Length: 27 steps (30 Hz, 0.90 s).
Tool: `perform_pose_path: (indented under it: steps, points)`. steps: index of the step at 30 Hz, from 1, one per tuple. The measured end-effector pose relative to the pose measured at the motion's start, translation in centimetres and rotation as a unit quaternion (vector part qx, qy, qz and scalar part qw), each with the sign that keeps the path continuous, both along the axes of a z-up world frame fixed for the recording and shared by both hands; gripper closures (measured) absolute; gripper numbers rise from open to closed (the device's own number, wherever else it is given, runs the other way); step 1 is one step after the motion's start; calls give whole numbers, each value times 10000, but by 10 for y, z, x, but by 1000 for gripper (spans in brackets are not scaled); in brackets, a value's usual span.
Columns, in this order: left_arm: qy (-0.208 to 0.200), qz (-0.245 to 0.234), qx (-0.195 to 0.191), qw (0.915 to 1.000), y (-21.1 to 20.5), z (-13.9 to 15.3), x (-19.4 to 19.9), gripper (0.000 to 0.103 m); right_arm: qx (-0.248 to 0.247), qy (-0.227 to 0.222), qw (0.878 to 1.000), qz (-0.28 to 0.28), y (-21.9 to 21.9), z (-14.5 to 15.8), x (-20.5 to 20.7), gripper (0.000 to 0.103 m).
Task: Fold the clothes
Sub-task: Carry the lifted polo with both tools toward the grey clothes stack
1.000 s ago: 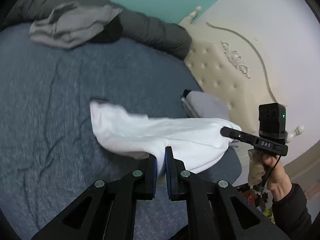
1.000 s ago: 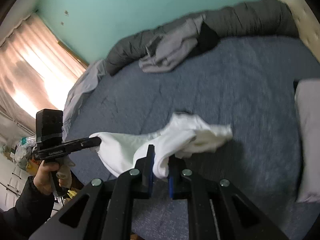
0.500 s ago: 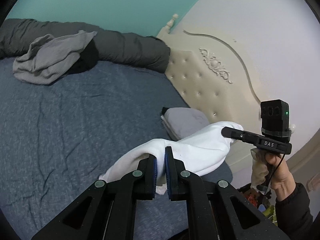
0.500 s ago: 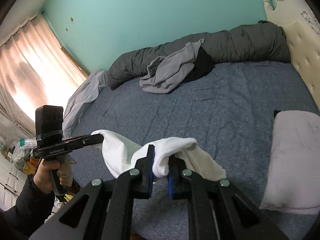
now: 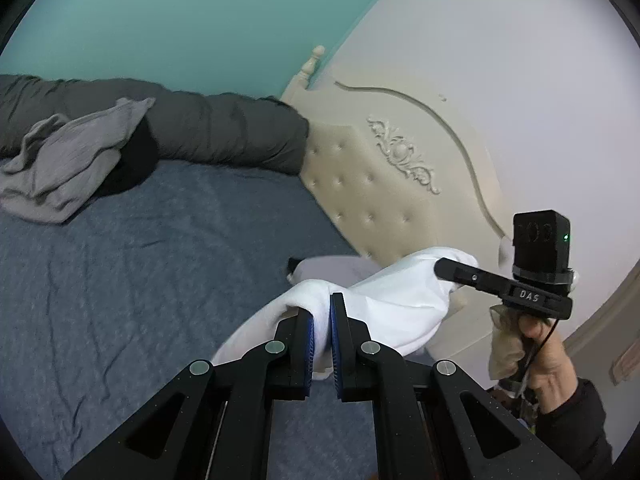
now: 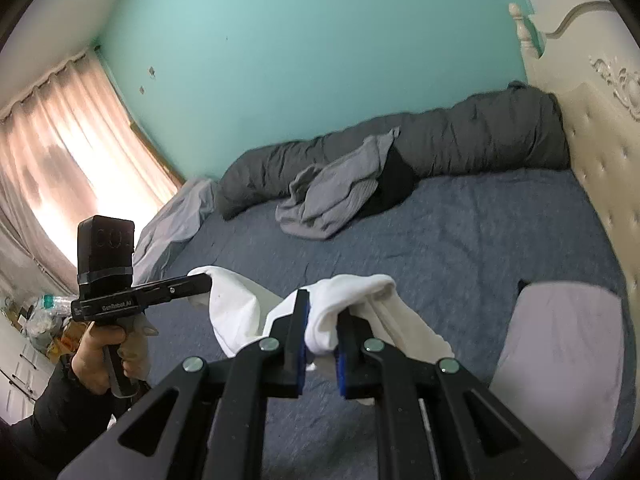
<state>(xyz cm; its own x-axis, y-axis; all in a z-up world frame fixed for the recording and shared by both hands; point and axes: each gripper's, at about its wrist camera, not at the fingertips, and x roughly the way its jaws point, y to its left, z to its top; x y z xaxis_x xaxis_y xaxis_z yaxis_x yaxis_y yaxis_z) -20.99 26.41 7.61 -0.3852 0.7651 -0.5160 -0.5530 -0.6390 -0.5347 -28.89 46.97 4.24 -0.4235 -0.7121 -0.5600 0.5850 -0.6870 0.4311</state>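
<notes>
Both tongs pinch white garment [image 5: 384, 300] | left tongs [image 5: 320, 344], right tongs [image 6: 322, 340] | long axis spans between them, sagging above bed [image 5: 140, 280]

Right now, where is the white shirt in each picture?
Left wrist view: the white shirt is low in the middle, pinched by the left claw, stretching right to the other claw.
Right wrist view: the white shirt is low in the middle, pinched by the right claw, stretching left.
Shared landmark: the grey clothes pile on the bed.
</notes>
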Motion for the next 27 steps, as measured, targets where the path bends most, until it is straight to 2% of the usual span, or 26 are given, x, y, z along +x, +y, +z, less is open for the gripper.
perform_pose_path:
  steps: [9,17,27]
  points:
    - [166,-47,-81,9998,76,26,-64,96,-58,297,9992,-273,38,17,-85,93]
    - [253,-257,-119,9993,164,34,-119,96,-199,447,9959,-758,103,15,-156,93]
    - [218,-501,-231,9982,276,36,-168,96,-140,589,9878,-1432,181,15,-201,93]
